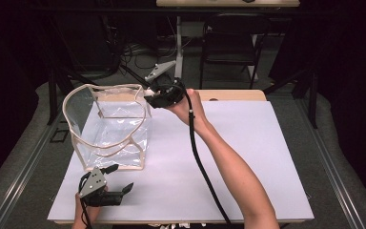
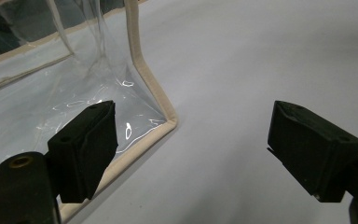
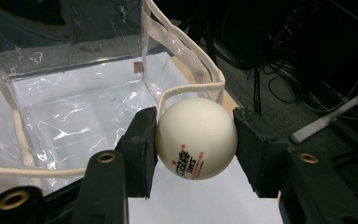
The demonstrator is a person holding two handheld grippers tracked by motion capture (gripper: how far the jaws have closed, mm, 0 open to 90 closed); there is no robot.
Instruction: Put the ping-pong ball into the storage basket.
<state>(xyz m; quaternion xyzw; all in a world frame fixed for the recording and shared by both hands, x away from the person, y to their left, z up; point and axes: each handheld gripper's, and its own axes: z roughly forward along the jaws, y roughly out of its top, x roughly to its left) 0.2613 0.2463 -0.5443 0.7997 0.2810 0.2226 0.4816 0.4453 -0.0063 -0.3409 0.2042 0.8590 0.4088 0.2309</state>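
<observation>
With my right claw [image 3: 196, 140] clamped on the ball [image 3: 196, 138] at the bag [image 1: 107, 125] rim for dropping in, my left claw [image 2: 193, 149] waits open beside its corner.

High view above the table, both tool views close, all sharing the clear bag [image 1: 108, 126].

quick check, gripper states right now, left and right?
Left gripper: open, nothing between its jaws, beside the clear bag's bottom corner.
Right gripper: shut on the white ping-pong ball, at the bag's rim.
</observation>
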